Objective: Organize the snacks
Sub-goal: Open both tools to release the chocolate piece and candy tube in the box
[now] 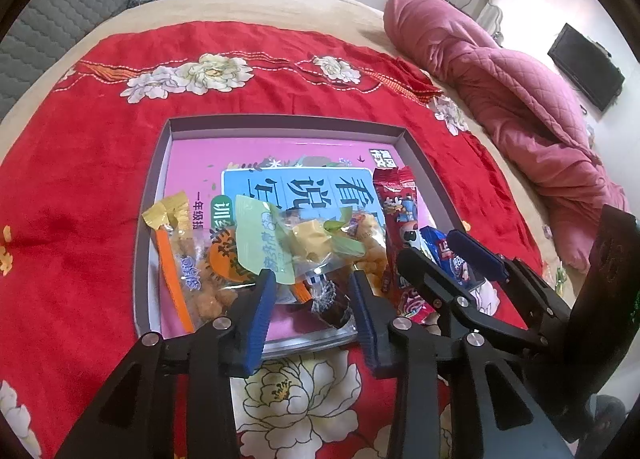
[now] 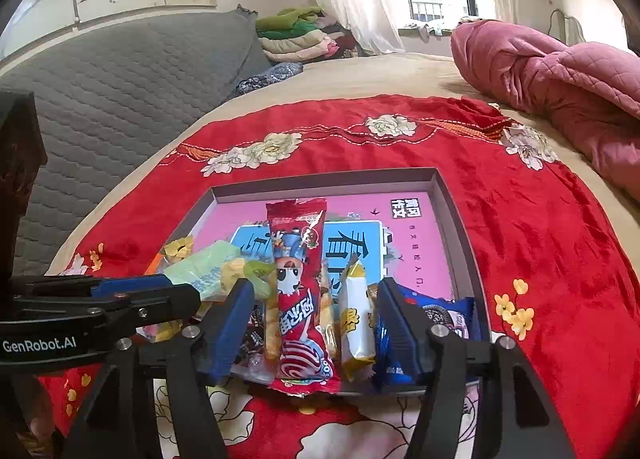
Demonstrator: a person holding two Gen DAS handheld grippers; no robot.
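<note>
Right wrist view: right gripper (image 2: pixel 316 323) hangs over the near edge of the grey tray (image 2: pixel 460 219), jaws apart, nothing pinched. The long red snack packet (image 2: pixel 300 299) lies straight between the blue pads, its long axis running away from the camera, in line with the fingers; the near end overhangs the tray's front rim onto the red floral cloth (image 2: pixel 540 239). Pads stand off the packet on both sides as far as can be read. A yellow-and-white packet (image 2: pixel 356 323) lies just right of the red one, also lengthwise, inside the same jaw gap. A blue cookie packet (image 2: pixel 448 319) sits beyond the right pad, in the tray's near right corner. Left wrist view: left gripper (image 1: pixel 312 295) also has its jaws apart, gripping nothing, over the clear bags at the tray's near left: a pale green bag (image 1: pixel 260 235) and a dark wrapped sweet (image 1: pixel 332 307) lie in or just ahead of the gap. Whether either pad touches the bags cannot be told. The red packet lies to this gripper's right, under the other tool, so the right hand is plainly the nearer one. Judgement: all visible snacks are in the tray on a pink booklet (image 2: pixel 420 259); a grasp on the red packet would close across its narrow width, and the yellow neighbour risks being caught too.
</note>
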